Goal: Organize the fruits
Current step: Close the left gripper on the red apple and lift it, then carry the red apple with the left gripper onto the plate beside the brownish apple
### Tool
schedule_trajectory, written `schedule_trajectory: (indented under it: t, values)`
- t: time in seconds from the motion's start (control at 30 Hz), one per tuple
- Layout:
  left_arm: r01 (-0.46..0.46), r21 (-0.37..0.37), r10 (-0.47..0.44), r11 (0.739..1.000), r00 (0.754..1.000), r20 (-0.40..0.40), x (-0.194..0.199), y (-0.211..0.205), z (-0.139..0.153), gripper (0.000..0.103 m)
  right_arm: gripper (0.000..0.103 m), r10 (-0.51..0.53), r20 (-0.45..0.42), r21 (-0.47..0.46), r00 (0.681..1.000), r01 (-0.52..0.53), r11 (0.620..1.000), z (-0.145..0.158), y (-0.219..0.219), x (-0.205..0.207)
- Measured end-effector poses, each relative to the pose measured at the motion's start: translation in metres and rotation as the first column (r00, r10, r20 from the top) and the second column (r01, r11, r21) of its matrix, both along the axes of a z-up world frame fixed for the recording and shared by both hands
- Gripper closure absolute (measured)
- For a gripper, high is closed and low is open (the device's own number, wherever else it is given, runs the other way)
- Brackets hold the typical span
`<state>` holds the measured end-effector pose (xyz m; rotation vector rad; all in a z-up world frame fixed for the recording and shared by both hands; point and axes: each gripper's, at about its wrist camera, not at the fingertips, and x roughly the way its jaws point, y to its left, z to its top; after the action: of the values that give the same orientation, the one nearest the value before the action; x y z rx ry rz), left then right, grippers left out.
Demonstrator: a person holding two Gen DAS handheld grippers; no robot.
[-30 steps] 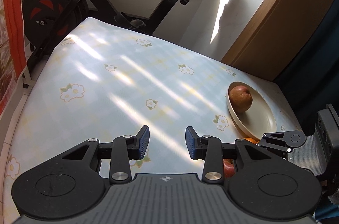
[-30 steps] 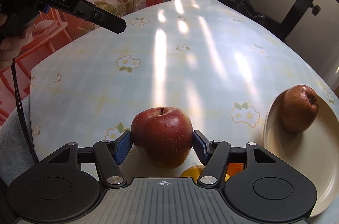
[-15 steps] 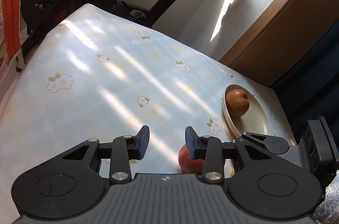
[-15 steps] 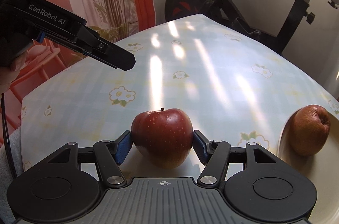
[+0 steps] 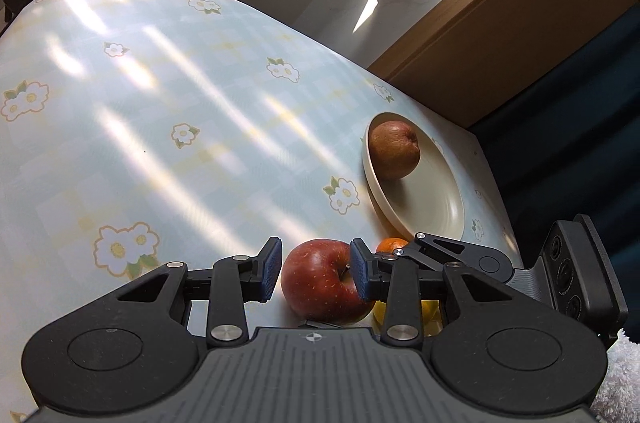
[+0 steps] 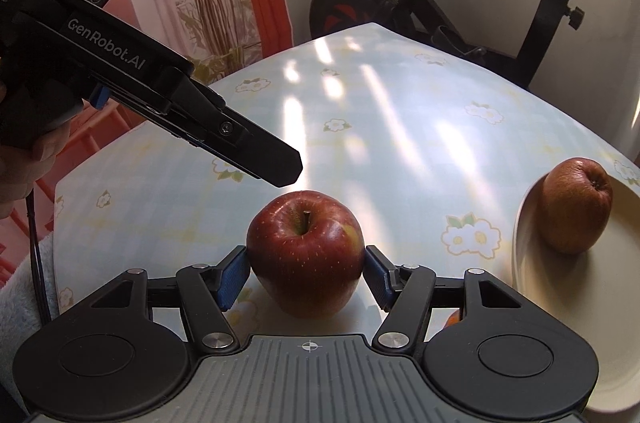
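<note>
My right gripper (image 6: pixel 306 277) is shut on a red apple (image 6: pixel 306 255), blue pads pressing its two sides just above the flowered tablecloth. My left gripper (image 5: pixel 316 273) hangs a little above and behind the apple (image 5: pixel 320 281), jaws drawn in to a narrow gap with nothing between them. In the right wrist view its black fingertips (image 6: pixel 280 163) point down at the apple from the left. A wrinkled brown fruit (image 6: pixel 576 205) lies on the cream plate (image 6: pixel 580 323) to the right. An orange (image 5: pixel 392 245) sits by the plate (image 5: pixel 436 199), partly hidden behind the right gripper's finger.
A yellow fruit (image 5: pixel 428 311) shows under the right gripper, mostly hidden. An exercise bike (image 6: pixel 420 7) stands past the table's far edge. A wooden cabinet (image 5: pixel 500 35) is beyond the plate. A hand (image 6: pixel 24 159) holds the left gripper at the table's left edge.
My left gripper has come nearer and lower, so the apple now shows between its fingers. The right gripper keeps its hold on the apple and has tilted slightly.
</note>
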<state>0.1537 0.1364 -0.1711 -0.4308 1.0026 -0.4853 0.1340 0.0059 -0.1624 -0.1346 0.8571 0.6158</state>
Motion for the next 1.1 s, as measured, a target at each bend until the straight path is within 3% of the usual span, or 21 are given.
schedule_trajectory:
  t: [0.43,0.8,1.1]
  values:
    - [0.034,-0.042,-0.036,0.999,0.998,-0.049,0.001,-0.013,-0.019,0.066,0.045,-0.013,-0.015,-0.006,1.000,0.013,1.000,-0.001,-0.002,-0.002]
    - [0.041,-0.027,-0.043,0.999,0.997,-0.057,0.001,-0.017,-0.024,0.063,0.048,-0.021,-0.027,0.008,0.999,0.021,1.000,0.000,-0.006,-0.003]
    - [0.046,0.025,-0.045,0.999,0.998,-0.032,0.003,-0.022,-0.014,0.065,0.050,-0.047,0.045,0.065,0.998,0.044,0.997,0.007,-0.015,-0.012]
